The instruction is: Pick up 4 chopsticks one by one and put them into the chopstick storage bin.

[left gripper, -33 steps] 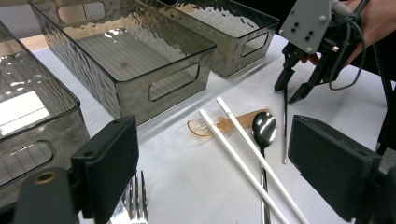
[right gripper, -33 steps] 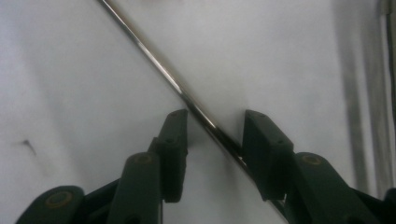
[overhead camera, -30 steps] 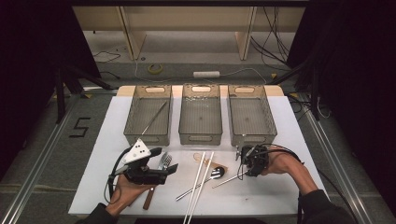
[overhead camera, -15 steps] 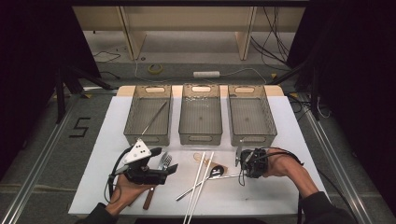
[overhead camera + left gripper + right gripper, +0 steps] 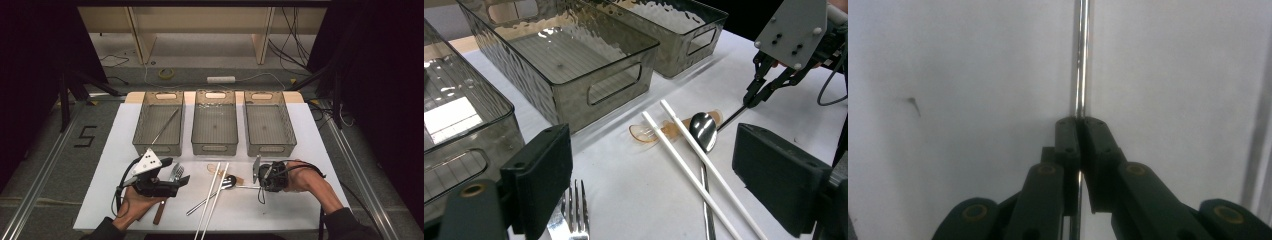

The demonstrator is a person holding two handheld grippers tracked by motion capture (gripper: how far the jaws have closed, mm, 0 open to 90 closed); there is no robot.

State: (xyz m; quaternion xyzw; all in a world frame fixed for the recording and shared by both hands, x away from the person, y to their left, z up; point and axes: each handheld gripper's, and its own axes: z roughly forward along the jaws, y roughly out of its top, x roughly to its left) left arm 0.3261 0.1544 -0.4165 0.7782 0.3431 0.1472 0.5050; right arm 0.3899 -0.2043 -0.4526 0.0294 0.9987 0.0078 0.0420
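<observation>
- The right tongs have just been closing and now clamp the spoon handle; the bowl lies at nine o'clock from them, seemingly touching the white chopsticks.
- The left tongs stand apart above the fork on the surface.

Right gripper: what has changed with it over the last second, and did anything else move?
The right gripper has eased left toward the spoon, and its jaws have just been closing; they are now shut on the spoon's thin metal handle. The left gripper stayed open over the fork. The white chopsticks and the three bins lie as before.
</observation>
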